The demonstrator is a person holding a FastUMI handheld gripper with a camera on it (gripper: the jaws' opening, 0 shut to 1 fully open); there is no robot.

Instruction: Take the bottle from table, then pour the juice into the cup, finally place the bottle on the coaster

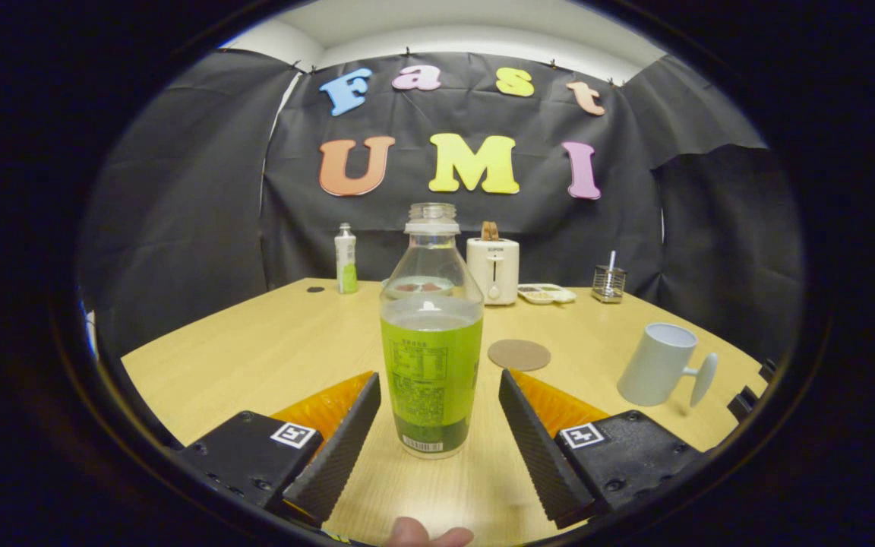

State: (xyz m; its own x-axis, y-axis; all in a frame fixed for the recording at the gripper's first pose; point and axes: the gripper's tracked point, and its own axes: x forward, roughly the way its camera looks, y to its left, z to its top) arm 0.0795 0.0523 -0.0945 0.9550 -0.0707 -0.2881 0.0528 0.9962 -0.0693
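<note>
- Tongs (437, 425) are standing wide open, one finger on each side of the bottle (431, 357), neither finger touching it.
- Bottle is standing upright on the desk (255, 357), between the fingers, with gaps showing on both sides; cap is off, neck is open.
- Step in hand, as judged: taking the bottle. It is sitting centred, so closing evenly on the labelled lower body should hold it; gripping low and keeping it upright matters, since the open neck could spill.
- Bottle is holding green juice to roughly two-thirds; upper part is clear.
- Coaster (519, 355) is lying flat just beyond the right finger, bare.
- Cup (658, 365) is standing further right, tilted in this lens, handle pointing right; contents cannot be seen.
- At the far desk edge: a small bottle (345, 260), a toaster (493, 270), a tray (548, 293), a wire holder (608, 283).
- A fingertip (426, 534) is showing below the tongs.
</note>
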